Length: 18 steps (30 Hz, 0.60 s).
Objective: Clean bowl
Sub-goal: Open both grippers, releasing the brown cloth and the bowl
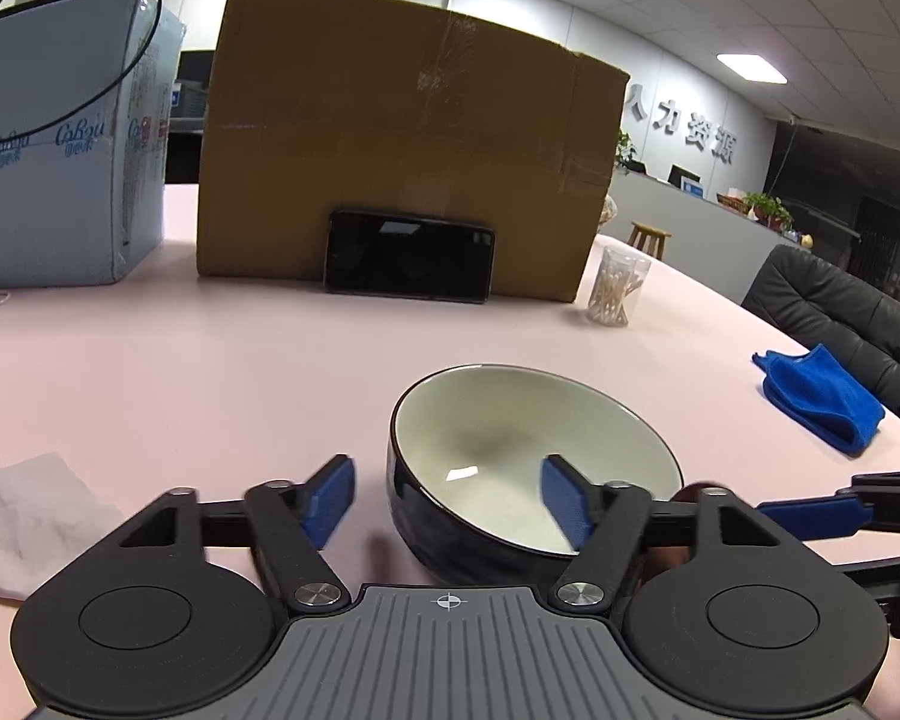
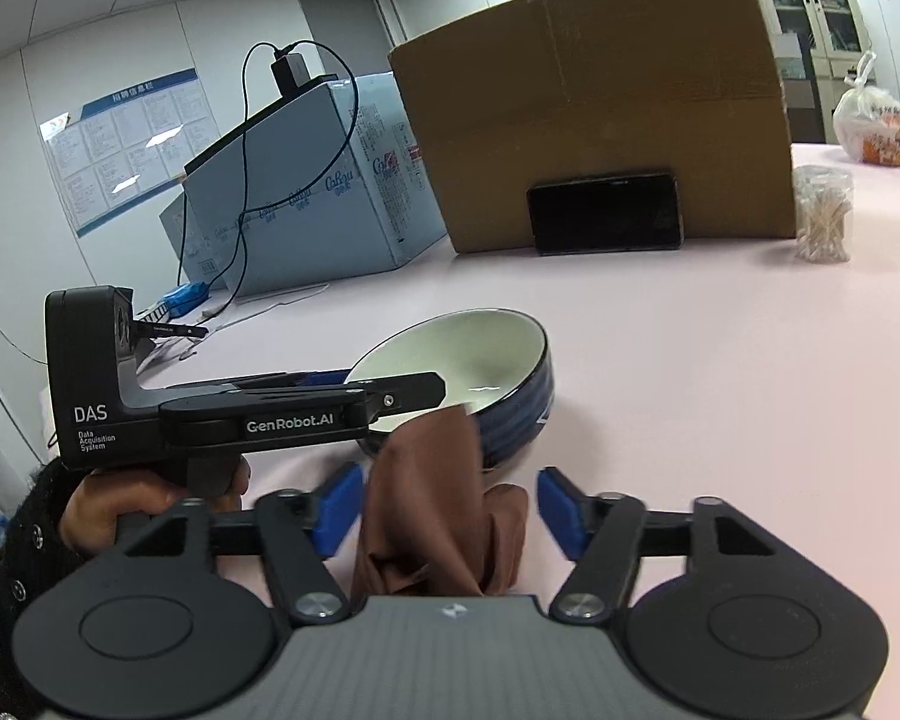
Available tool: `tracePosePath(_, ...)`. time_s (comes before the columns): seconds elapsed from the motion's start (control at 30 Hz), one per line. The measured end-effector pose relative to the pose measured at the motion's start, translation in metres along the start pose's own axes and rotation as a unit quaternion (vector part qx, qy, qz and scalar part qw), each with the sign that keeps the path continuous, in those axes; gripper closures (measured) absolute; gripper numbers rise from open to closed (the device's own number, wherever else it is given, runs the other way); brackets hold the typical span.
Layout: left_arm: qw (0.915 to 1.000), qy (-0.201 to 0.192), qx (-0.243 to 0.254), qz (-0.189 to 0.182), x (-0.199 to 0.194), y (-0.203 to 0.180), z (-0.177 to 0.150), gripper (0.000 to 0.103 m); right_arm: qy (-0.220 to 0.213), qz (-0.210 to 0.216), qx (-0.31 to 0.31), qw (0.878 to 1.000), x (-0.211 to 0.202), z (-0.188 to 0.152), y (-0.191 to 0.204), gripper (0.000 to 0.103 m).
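A dark blue bowl (image 1: pixel 534 468) with a cream inside sits tilted on the pink table; it also shows in the right wrist view (image 2: pixel 510 396). My left gripper (image 1: pixel 447 501) is open, its jaws straddling the bowl's near rim, one pad inside and one outside. A brown cloth (image 2: pixel 438 504) lies between the open jaws of my right gripper (image 2: pixel 450 510), its tip against the bowl's rim. The pads stand apart from the cloth.
A cardboard box (image 1: pixel 402 138) with a black phone (image 1: pixel 408 264) leaning on it stands behind. A blue-grey carton (image 1: pixel 54 156), a jar of cotton swabs (image 1: pixel 618 294), a blue cloth (image 1: pixel 822 396) and a white tissue (image 1: pixel 24 516) are around.
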<state>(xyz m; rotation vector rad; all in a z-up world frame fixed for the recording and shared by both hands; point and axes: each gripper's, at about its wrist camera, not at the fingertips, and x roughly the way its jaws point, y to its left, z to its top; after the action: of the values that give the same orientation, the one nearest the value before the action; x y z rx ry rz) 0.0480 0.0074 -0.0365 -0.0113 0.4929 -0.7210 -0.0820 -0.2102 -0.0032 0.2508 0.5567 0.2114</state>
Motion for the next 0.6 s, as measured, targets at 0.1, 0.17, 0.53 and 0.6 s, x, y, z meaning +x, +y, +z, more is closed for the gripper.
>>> tracePosePath(0.1,0.9998,-0.02,0.005,-0.003,-0.007,-0.002,0.001,0.004,-0.017,-0.001,0.005,1.0,-0.009,-0.003,-0.001,0.014)
tracePosePath(0.17,0.9993,-0.034,0.012,-0.005,-0.012,-0.004,0.002,0.0,-0.033,-0.004,0.007,0.999,-0.015,-0.005,-0.002,0.008)
tracePosePath(0.53,0.9901,-0.106,0.075,0.053,-0.042,-0.027,0.002,0.0,-0.164,-0.065,0.015,0.984,-0.032,-0.006,-0.004,0.0)
tracePosePath(0.6,0.9867,-0.124,0.079,0.071,-0.049,-0.027,0.003,0.0,-0.186,-0.082,0.009,0.979,-0.031,-0.005,-0.004,0.0)
